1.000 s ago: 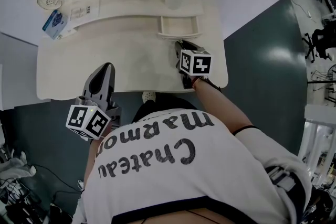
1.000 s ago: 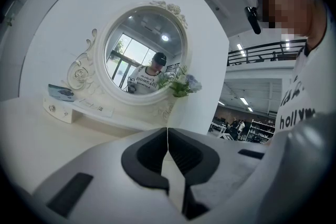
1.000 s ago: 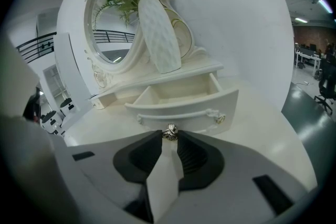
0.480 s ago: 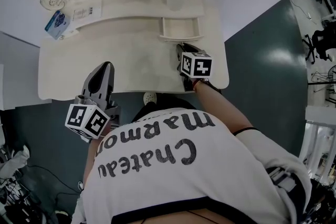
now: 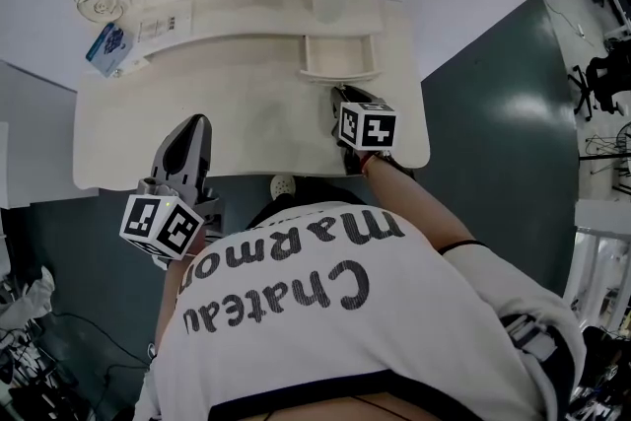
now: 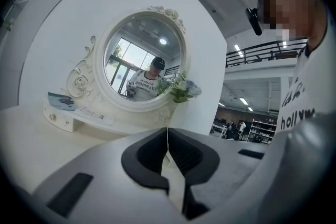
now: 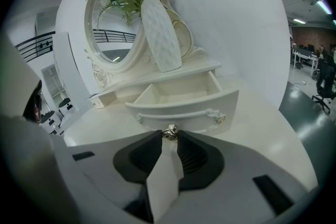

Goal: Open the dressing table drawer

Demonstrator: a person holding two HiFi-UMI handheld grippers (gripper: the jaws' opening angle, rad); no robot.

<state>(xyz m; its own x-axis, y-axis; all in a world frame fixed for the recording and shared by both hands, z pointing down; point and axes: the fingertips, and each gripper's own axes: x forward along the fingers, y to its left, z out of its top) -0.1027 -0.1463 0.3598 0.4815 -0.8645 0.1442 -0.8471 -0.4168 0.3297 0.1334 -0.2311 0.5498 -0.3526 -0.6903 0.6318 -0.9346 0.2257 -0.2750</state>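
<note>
Left claw (image 5: 195, 128): clenched on nothing, jaws tip to tip, hovering about level over the near left part of the dressing table (image 5: 246, 128) and pointed toward the round mirror (image 6: 142, 68). It plays no part here. Centre-right: the drawer (image 7: 178, 112) under the little shelf stands pulled out toward me, its inside bare and open to view. The white vase (image 7: 160, 34) sits on the shelf above it. Right claw (image 7: 169, 140): angled down, tips grasping the small metal knob (image 7: 169, 131) at the middle of the drawer front. Change against the two earlier head views: none worth noting. Drawer is out by the same amount, right claw in the same spot on the knob, left claw unmoved; only the view drifts a little. Reading: the pull looks finished and the drawer counts as open. What seems left is letting go of the knob and backing off.
</note>
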